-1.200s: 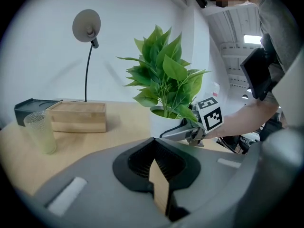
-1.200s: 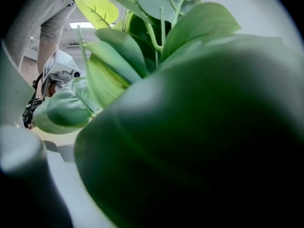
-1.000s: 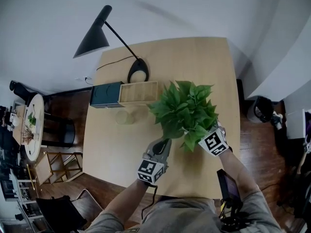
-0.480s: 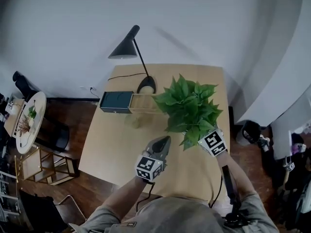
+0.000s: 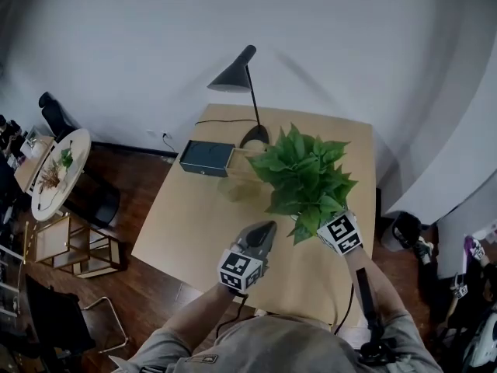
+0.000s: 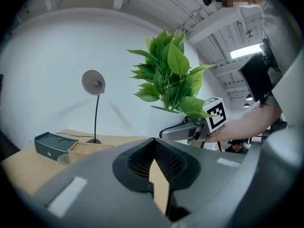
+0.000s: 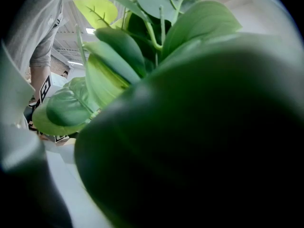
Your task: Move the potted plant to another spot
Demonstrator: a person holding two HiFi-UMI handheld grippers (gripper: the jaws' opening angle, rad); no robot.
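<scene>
Your potted plant (image 5: 304, 179) sits right of centre in the head view, its leaves spread over the far right part of the wooden table (image 5: 194, 231). In the left gripper view its white pot (image 6: 159, 121) stands at mid-frame. The pot's base is hidden there behind your left gripper, so you cannot tell whether it rests on the table.

Your right gripper (image 6: 176, 131) is on the plant. One grey jaw lies flat against the pot's wall just under the rim, and its marker cube (image 5: 339, 232) shows at the foliage's lower right edge in the head view. The right gripper view is filled with blurred leaves that cover the jaws there.

Your left gripper (image 5: 264, 230) is just to the lower left of the plant, apart from it. Its jaws are closed tip to tip with nothing between them.

Past the plant, toward the upper middle of the head view, a black desk lamp (image 5: 237, 78) stands at the table's far edge. A dark teal box (image 5: 206, 158) lies to the plant's left with a pale wooden box (image 5: 241, 162) touching it. A round side table (image 5: 54, 173) stands on the dark floor at the left edge of the frame.
</scene>
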